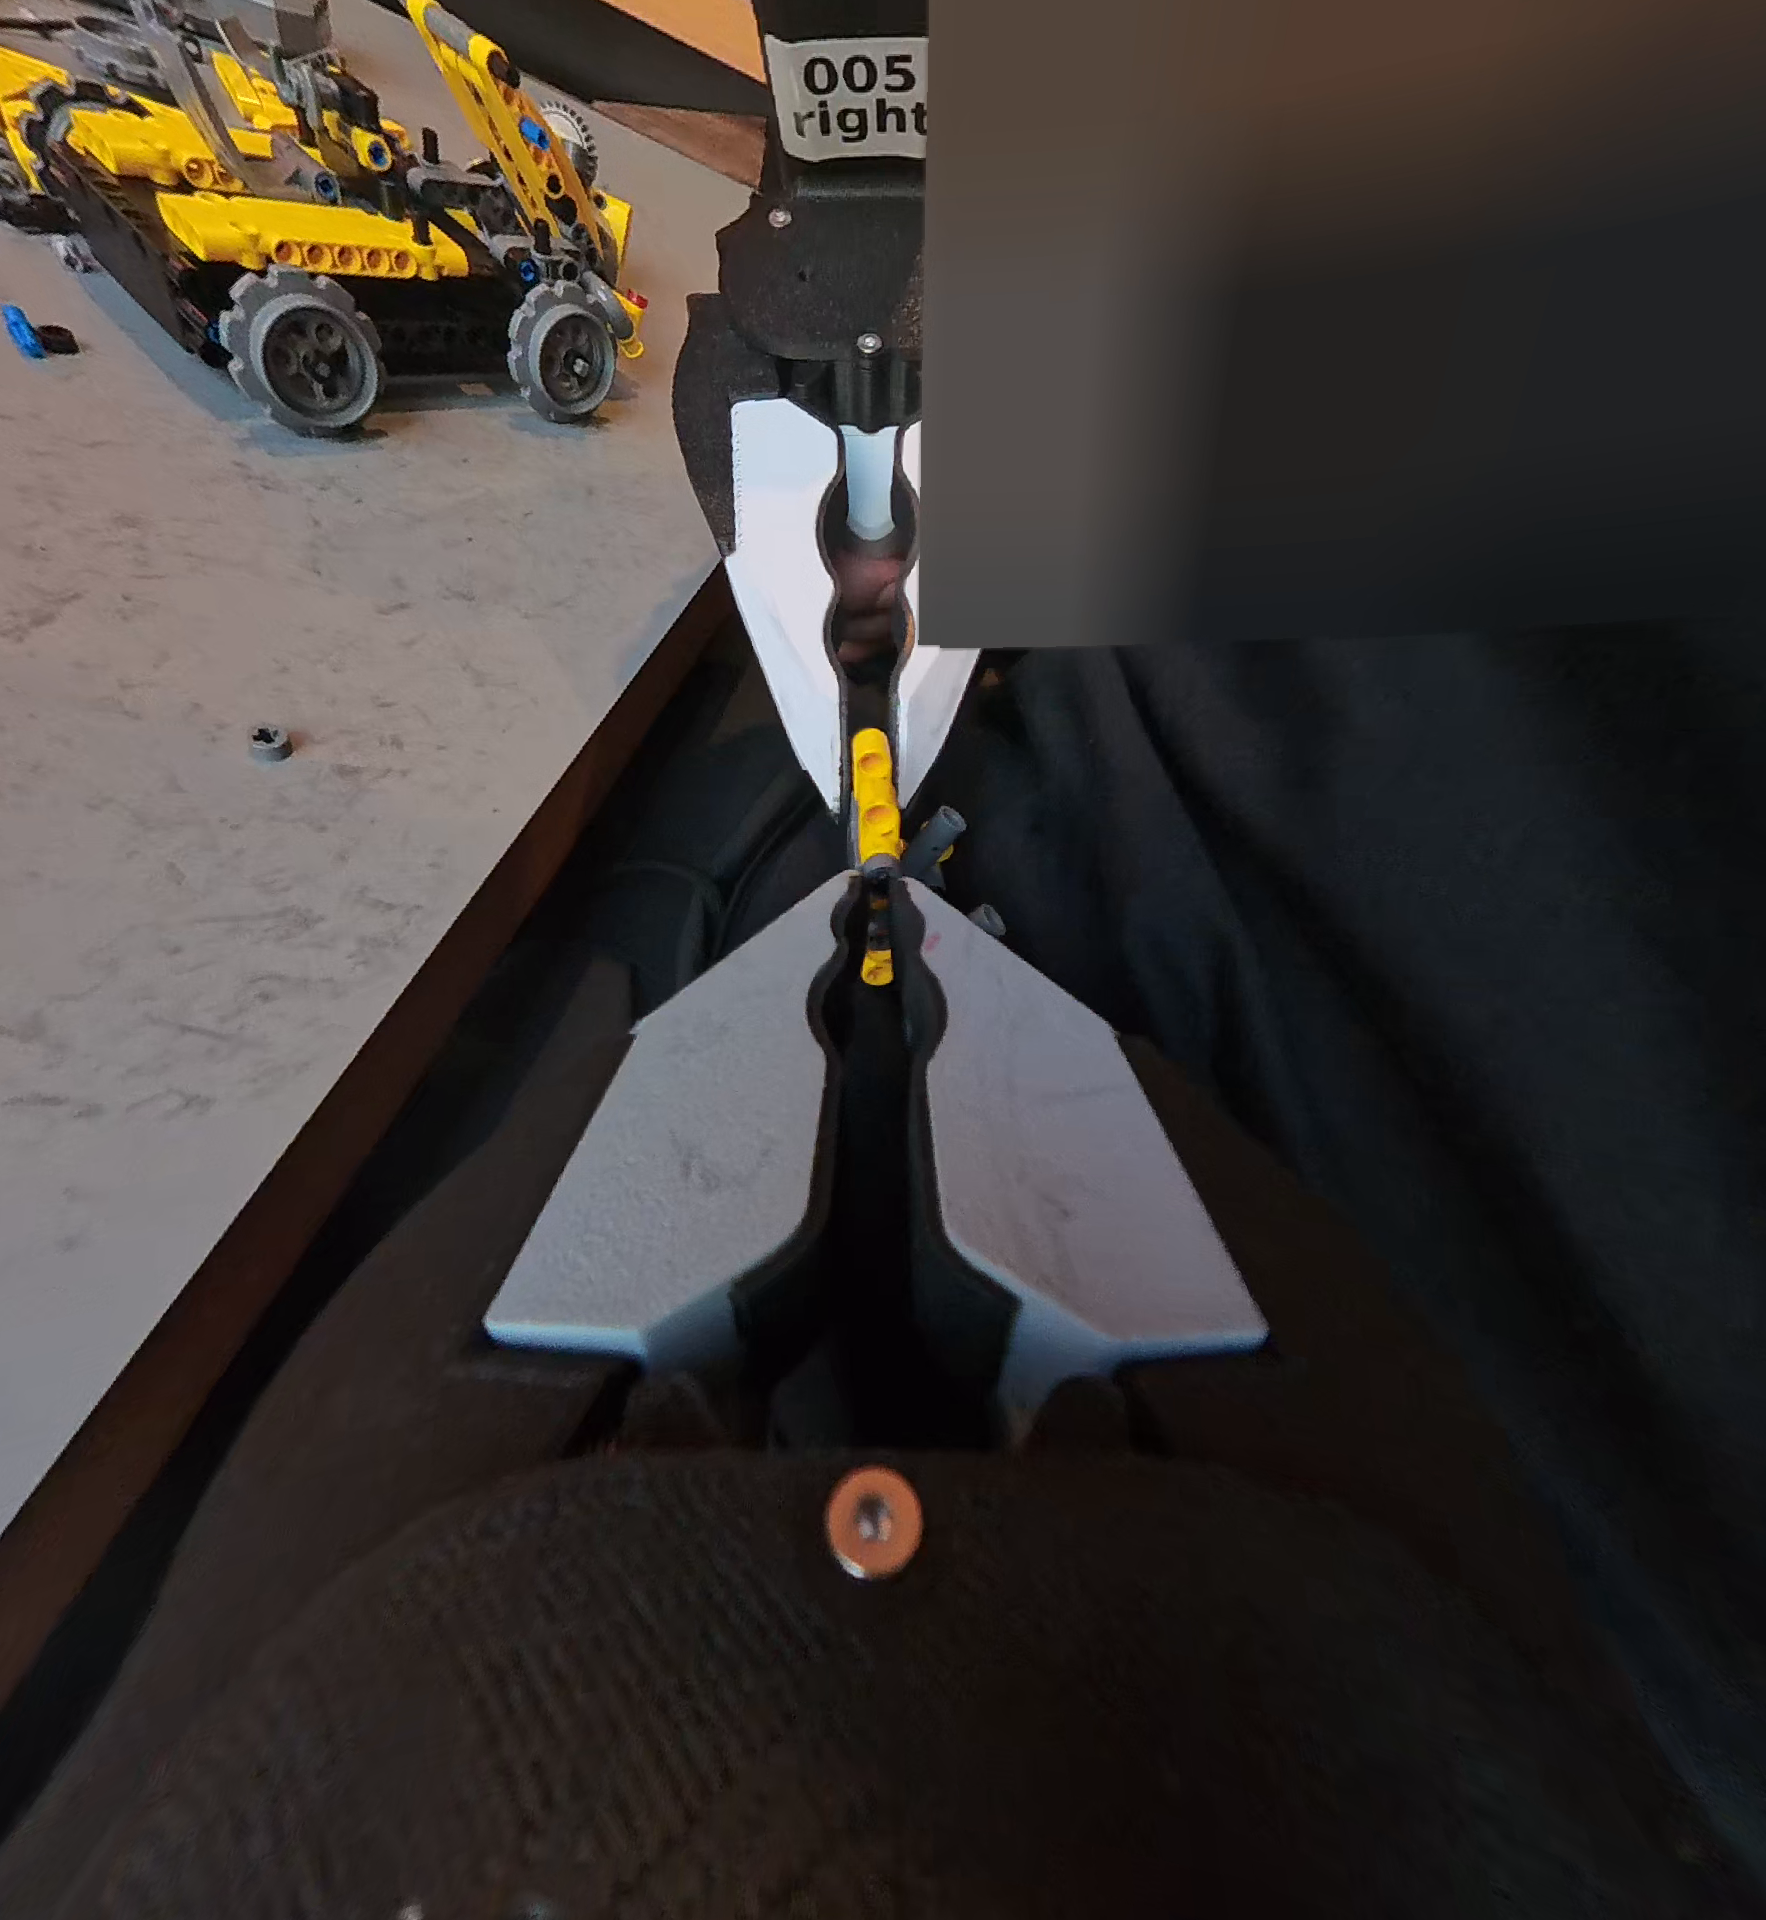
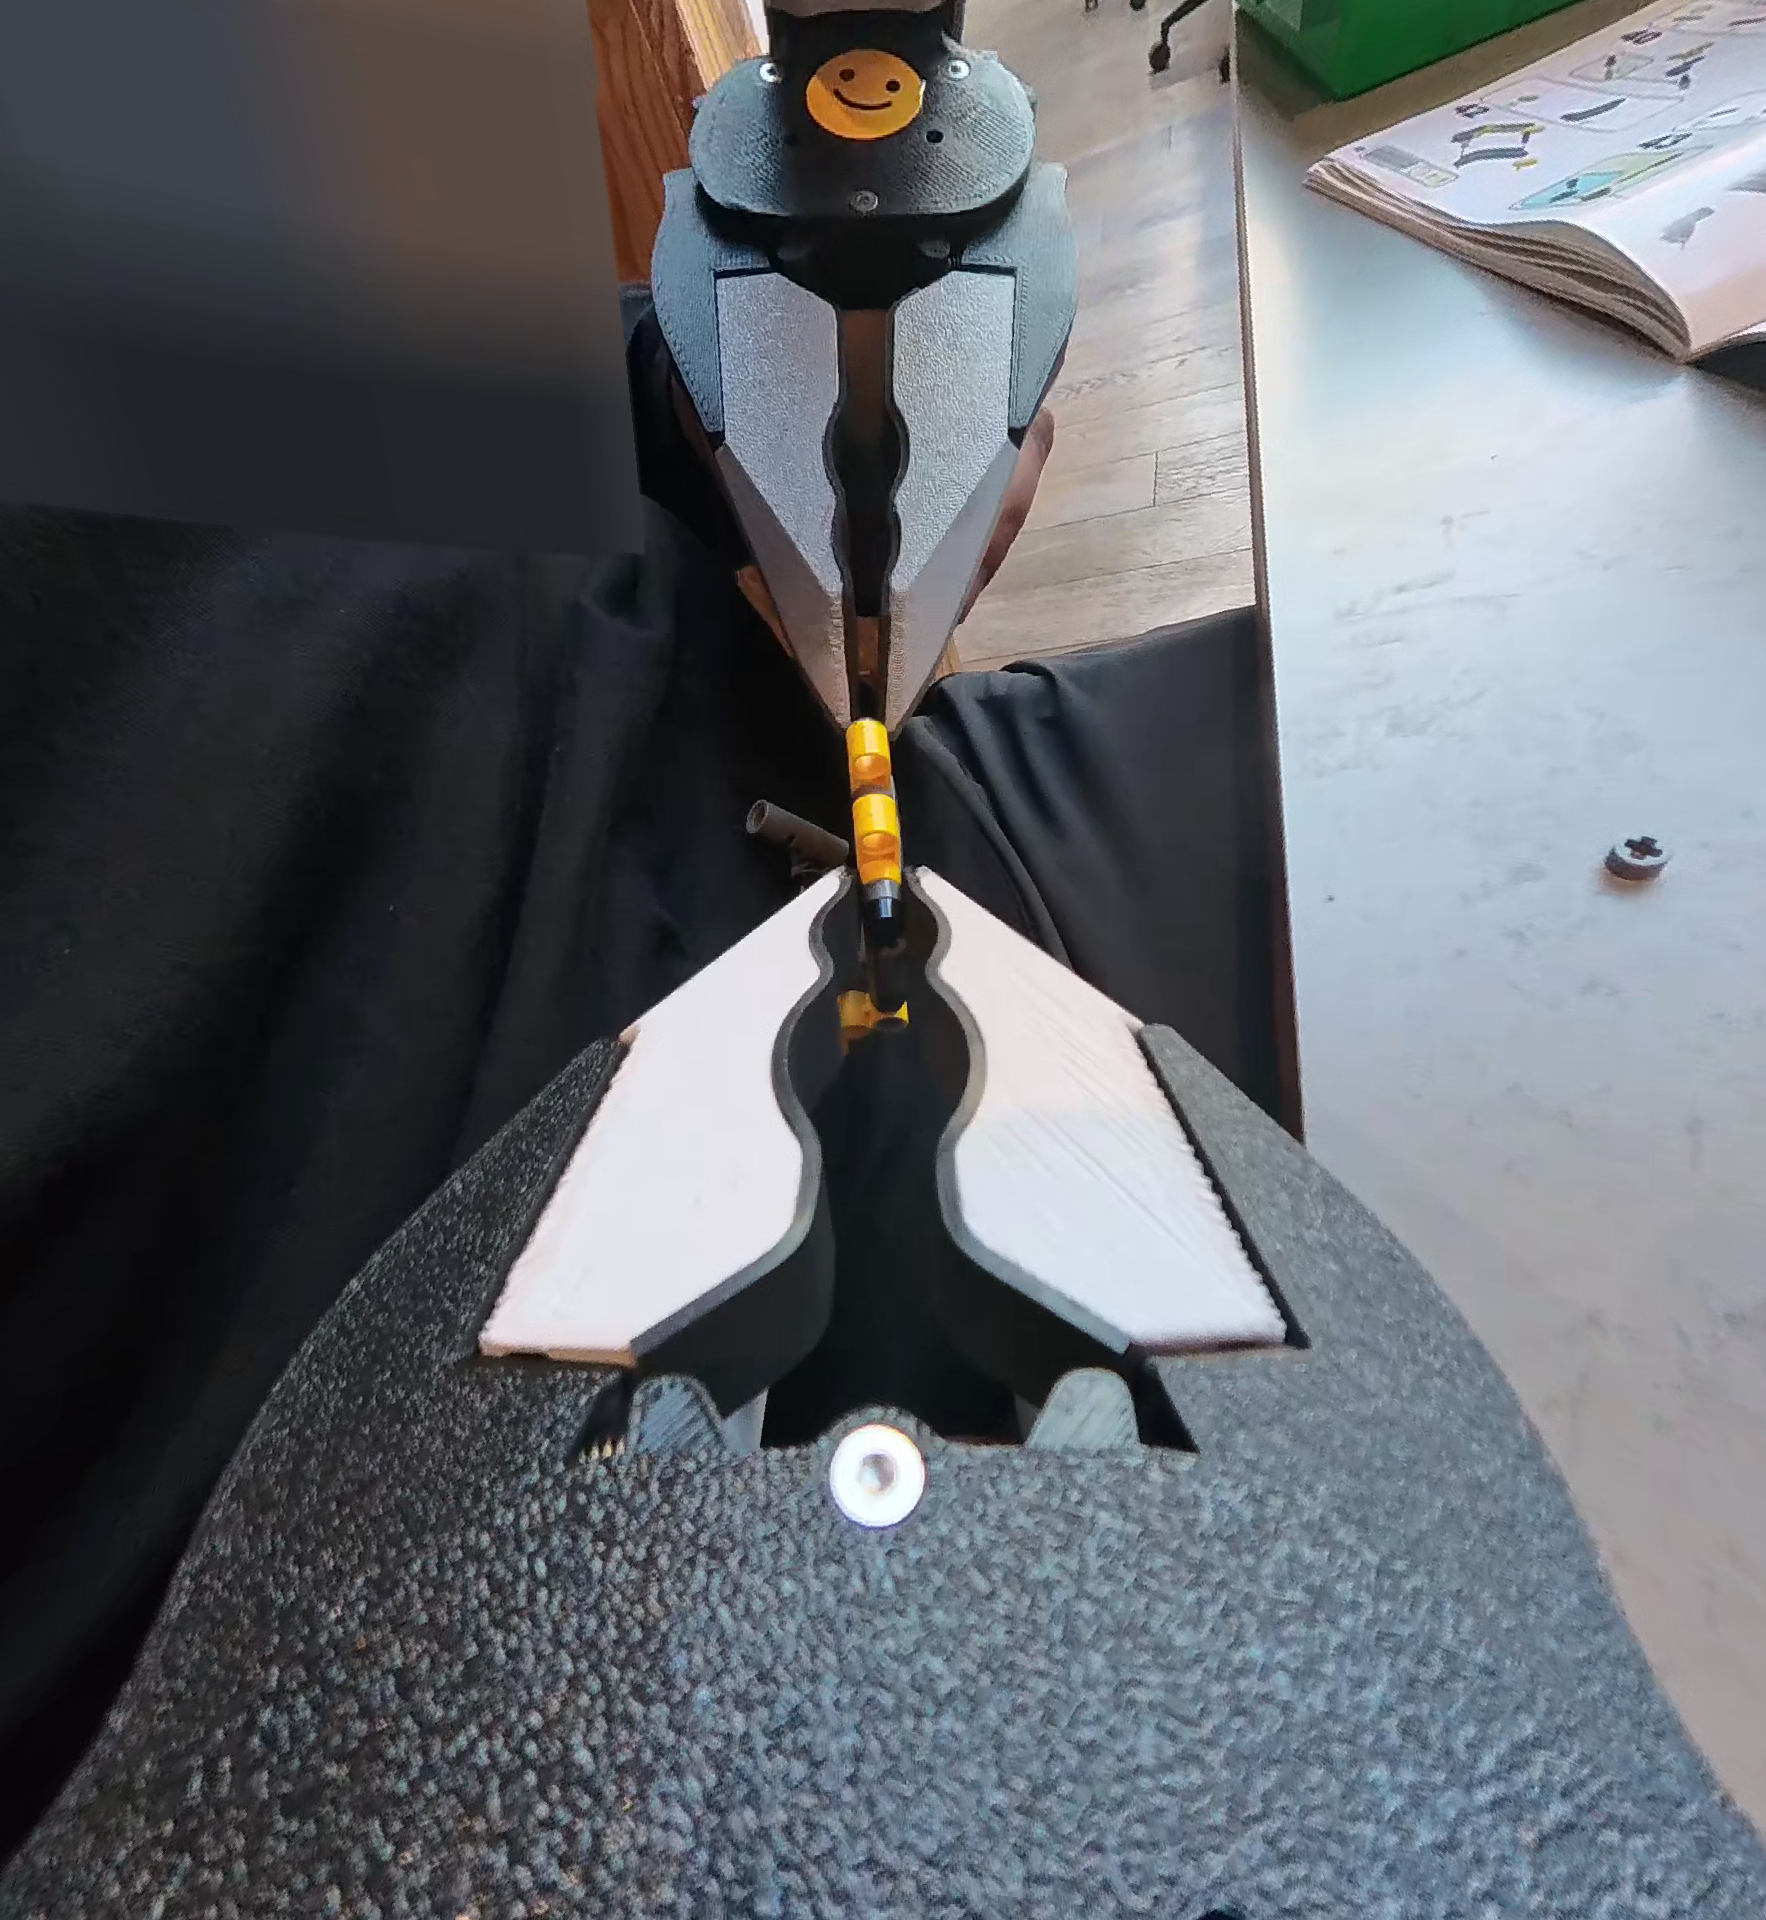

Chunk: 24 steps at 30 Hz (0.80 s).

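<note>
A: Looking through the left wrist view, what grips what?

B: The left gripper (image 1: 874, 883) at frame centre is clenched on a small yellow plastic beam with round holes and grey pins (image 1: 871, 795). The right gripper (image 1: 868, 800) comes down from the top and clamps the same piece's far end, over dark clothing.

A: And at upper left of the frame?

B: A yellow and black toy brick vehicle with grey wheels (image 1: 318, 249) stands on the pale grey table (image 1: 235, 935); a small grey round brick piece (image 1: 271, 744) lies apart from it.

A: The right wrist view?

B: The right gripper (image 2: 877, 883) pinches the beam (image 2: 874, 821) at centre; the left gripper (image 2: 868, 717) holds its other end. At upper right an open instruction booklet (image 2: 1585, 187) lies on the table (image 2: 1533, 1039), the grey piece (image 2: 1637, 858) at mid right.
</note>
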Motion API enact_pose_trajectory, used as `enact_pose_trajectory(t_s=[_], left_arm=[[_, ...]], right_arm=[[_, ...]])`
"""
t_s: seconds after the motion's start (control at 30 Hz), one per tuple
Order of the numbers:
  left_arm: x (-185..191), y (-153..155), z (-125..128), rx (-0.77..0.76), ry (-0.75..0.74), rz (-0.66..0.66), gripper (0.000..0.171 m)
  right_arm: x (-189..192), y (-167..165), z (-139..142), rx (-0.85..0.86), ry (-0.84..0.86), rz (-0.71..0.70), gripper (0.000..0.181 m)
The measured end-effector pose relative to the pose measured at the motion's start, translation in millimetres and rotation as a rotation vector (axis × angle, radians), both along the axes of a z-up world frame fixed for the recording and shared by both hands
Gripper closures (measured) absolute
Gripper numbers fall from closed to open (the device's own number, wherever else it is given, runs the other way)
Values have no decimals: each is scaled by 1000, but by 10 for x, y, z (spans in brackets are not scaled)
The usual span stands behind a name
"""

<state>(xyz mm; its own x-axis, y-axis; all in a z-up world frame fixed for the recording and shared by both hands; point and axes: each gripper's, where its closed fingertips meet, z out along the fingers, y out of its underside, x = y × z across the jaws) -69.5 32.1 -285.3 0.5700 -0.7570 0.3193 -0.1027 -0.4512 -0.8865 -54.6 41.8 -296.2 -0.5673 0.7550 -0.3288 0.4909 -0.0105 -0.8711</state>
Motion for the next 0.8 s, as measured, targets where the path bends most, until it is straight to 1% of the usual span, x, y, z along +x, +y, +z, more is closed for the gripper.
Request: enact_pose_trajectory(t_s=[0.13,0.47,0.8], left_arm=[[7,-8,0,-4,-7,-3,168],[11,1,-10,4,13,9,169],[56,-80,-78,-10,122,-41,169]], right_arm=[[1,4,-3,-5,-6,-1,175],[1,-8,-18,15,-10,1,175],[28,-85,-63,72,-22,25,176]])
